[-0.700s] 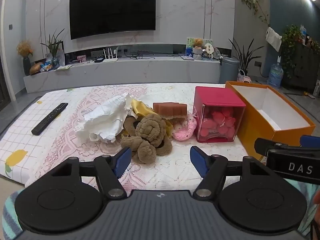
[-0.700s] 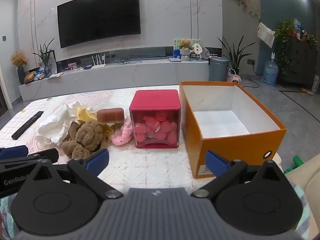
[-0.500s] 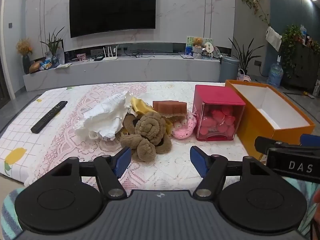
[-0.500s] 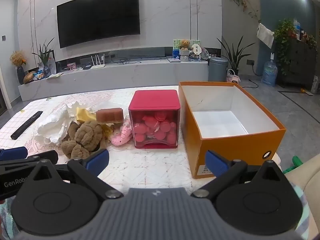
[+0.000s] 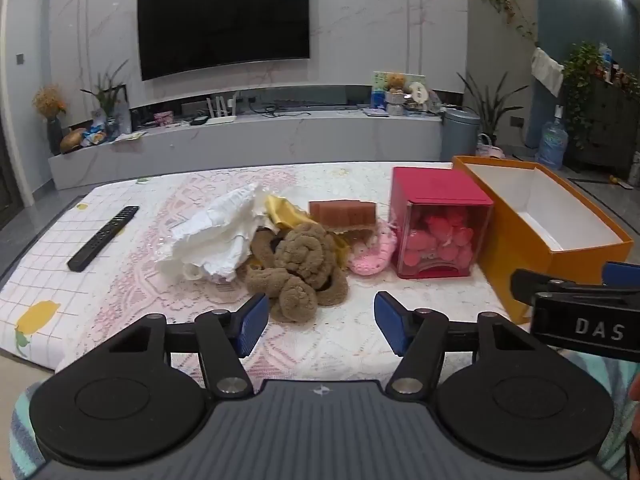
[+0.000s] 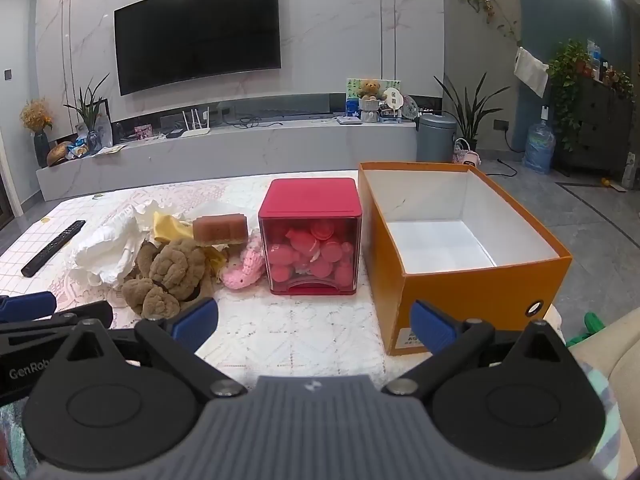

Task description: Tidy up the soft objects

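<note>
My left gripper [image 5: 318, 322] hangs low over the near edge of the desk [image 5: 120, 280], its blue pads standing apart with nothing between them; just beyond them lies the brown plush toy [image 5: 300, 268], a knot of curled fuzzy rolls, apart from the pads. My right gripper [image 6: 314, 326] hangs to the right of it, spread wide and empty, over bare lace cloth; its left pad is near the plush toy, its right pad in front of the near wall of the orange box [image 6: 472, 300].

The soft things sit heaped left of centre; a crumpled white cloth [image 5: 216, 236] lies on the left of the heap, touching the plush toy; a yellow cloth [image 5: 280, 212] shows behind and under them; a brown sponge block [image 5: 344, 212] rests on top at the far side; a pink knitted piece [image 5: 372, 256] lies at the right of the heap, just beside the red container [image 5: 440, 232]. That container has a red lid and clear walls, with pink round pieces inside; it stands just beside the orange box, which is open and white inside, on the right end of the desk.

A black remote control [image 5: 104, 238] lies well apart on the left; a dark television [image 6: 198, 32] hangs on the far wall.
</note>
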The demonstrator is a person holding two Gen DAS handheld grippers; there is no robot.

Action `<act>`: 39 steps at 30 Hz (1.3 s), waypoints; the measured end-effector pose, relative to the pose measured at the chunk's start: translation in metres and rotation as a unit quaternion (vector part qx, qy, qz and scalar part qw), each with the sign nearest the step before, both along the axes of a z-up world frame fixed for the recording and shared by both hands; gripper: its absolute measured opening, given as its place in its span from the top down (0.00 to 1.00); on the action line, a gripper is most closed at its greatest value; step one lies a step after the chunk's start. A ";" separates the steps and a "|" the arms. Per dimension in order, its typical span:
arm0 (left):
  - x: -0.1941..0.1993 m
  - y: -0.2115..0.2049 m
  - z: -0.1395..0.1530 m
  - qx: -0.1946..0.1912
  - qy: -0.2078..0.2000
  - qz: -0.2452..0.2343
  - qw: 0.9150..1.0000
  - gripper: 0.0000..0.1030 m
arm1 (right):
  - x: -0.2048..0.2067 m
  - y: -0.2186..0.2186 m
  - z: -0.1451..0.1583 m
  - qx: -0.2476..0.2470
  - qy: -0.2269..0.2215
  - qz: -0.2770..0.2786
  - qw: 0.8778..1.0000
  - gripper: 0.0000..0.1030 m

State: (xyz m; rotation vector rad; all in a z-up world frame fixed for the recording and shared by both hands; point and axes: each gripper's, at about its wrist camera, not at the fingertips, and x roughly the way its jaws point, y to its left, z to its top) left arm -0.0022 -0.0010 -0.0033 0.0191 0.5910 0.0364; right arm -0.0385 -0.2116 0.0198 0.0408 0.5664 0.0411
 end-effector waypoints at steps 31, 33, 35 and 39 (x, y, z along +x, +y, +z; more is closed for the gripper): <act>-0.005 0.007 -0.004 -0.029 -0.006 -0.001 1.000 0.30 | -0.001 0.001 -0.004 0.000 0.003 0.006 1.000 0.03; -0.006 0.007 -0.004 -0.028 -0.006 -0.001 1.000 0.30 | -0.002 0.002 -0.004 0.000 0.004 0.006 1.000 0.03; -0.006 0.007 -0.003 -0.029 -0.006 -0.001 1.000 0.30 | -0.002 0.002 -0.004 0.001 0.004 0.006 1.000 0.03; -0.006 0.006 -0.004 -0.026 -0.006 0.000 1.000 0.29 | -0.003 0.003 -0.005 0.000 0.005 0.006 1.000 0.03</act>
